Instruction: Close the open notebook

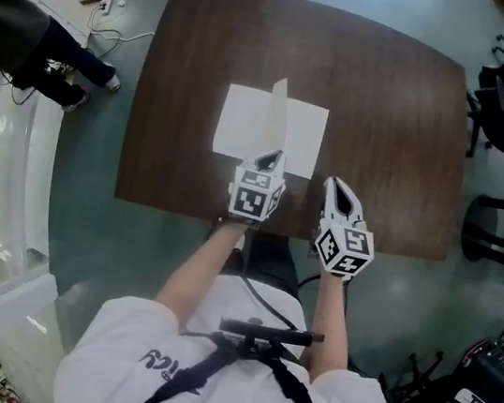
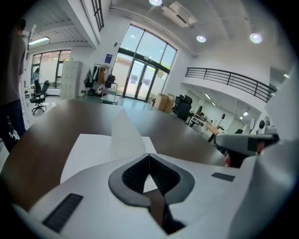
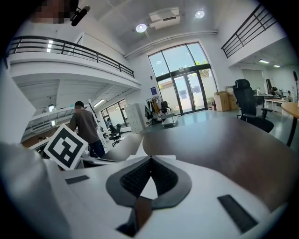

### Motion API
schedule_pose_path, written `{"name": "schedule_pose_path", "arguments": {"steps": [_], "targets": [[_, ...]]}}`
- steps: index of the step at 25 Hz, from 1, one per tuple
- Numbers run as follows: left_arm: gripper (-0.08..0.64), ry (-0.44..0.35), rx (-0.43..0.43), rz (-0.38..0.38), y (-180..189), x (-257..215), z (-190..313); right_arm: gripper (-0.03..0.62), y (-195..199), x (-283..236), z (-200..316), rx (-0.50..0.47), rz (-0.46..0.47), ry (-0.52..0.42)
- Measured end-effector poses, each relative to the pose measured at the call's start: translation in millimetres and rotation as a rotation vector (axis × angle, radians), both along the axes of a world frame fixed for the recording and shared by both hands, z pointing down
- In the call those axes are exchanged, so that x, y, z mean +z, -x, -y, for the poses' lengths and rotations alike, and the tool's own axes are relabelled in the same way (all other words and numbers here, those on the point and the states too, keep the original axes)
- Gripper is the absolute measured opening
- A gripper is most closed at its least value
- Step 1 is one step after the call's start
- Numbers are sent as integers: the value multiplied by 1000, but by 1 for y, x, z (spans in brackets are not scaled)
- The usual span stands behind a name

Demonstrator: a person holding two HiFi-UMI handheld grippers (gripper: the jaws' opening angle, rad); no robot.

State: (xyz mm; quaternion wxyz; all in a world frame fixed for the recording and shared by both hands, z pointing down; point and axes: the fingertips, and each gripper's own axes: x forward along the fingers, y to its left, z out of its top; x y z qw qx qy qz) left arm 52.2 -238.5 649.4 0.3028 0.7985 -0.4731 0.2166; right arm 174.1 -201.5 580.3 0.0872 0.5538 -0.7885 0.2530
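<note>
Open notebook (image 1: 246,121) with one page (image 1: 278,115) raised

The white notebook lies open at the middle of the brown surface (image 1: 392,123), one page standing upright along its centre. The left gripper (image 1: 272,158) sits at the near edge, fingers closed together and seemingly pinching that page's lower corner. The right gripper (image 1: 334,184) hovers just beside it, fingers closed and empty.

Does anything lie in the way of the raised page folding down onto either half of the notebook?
Nothing visible does. The left tool is shut on the page's near edge, and both halves of the notebook lie bare. The right tool, shut and empty, sits off the notebook's near right corner, over the table.
</note>
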Motion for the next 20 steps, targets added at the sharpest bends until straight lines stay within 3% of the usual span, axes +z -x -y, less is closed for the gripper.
{"name": "schedule_pose_path", "arguments": {"steps": [7,15,20], "targets": [[12,112,188,72,-79,60,-17,2,-27,6,-6,53,-1,11],[12,200,233,161,-103,107,-22,2,-51,12,-15,90,10,21],[14,128,235,104,-103,88,-21,2,-52,14,-16,84,20,22]]}}
